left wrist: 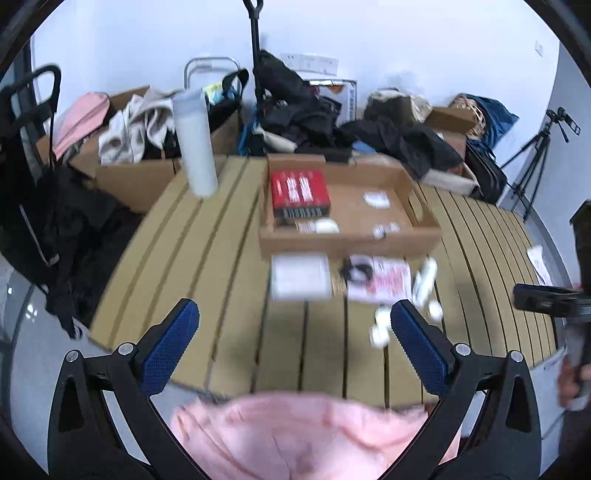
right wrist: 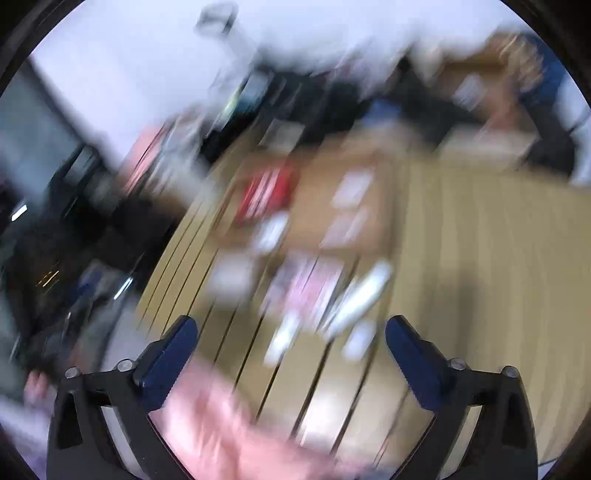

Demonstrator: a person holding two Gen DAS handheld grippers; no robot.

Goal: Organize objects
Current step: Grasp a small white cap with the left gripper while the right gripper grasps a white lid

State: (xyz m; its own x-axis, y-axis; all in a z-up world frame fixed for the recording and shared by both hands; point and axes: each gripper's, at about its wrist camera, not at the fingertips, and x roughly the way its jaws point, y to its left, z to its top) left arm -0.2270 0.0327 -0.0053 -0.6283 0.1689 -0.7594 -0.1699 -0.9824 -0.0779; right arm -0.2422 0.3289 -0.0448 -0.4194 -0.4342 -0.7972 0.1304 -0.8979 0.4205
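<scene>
- Left gripper (left wrist: 295, 343), blue-padded, jaws spread wide above the slatted tan wooden table (left wrist: 207, 258).
- Shallow brown cardboard tray (left wrist: 351, 243) holds a red rectangular box (left wrist: 300, 188).
- Tall white cylinder (left wrist: 195, 144) stands upright on the table's far left.

- We see even, bright indoor light on the far white wall (left wrist: 406, 33), with no glare.
- Soft shadows fall on the near slatted table (left wrist: 221, 258).
- The left wrist view is slightly blurred.
- The right wrist view is heavily motion-smeared.
- Fisheye distortion bends both edges into dark rims.
</scene>
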